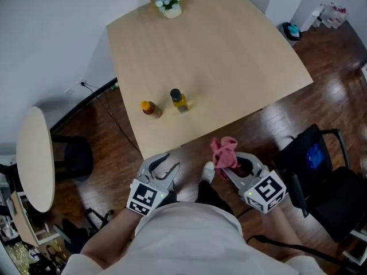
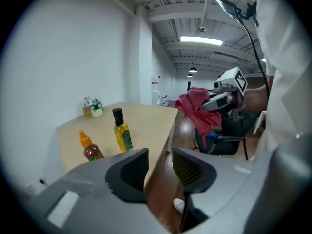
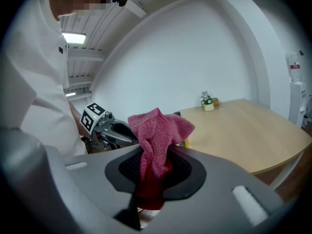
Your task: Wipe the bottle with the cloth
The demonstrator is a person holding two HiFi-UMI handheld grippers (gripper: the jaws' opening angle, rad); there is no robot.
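Clamping the pink cloth (image 3: 158, 130), my right gripper (image 3: 155, 167) has its jaws closed on the fabric, which bunches up above the pads and hangs dark below them. In the head view that gripper sits low, off the near edge of the table (image 1: 229, 50), over the wooden floor (image 1: 114, 136), with the cloth sticking out towards the table.

My left gripper (image 2: 160, 167) is beside it, also short of the table edge. Its ribbed pads stand apart with a clear gap, and I see only floor and table edge between them.

Both bottles are upright on the table near its front left corner, well apart from either gripper. The oil bottle (image 1: 179, 101) has a black cap and yellow contents; the sauce bottle (image 1: 151, 109), with an orange cap, is just beside it on the left, and the two are not touching. I cannot tell which one the task means.

A small pot of flowers (image 1: 168, 3) stands at the far corner. A black chair (image 1: 321, 165) is at my right and a round side table (image 1: 35, 159) at my left.
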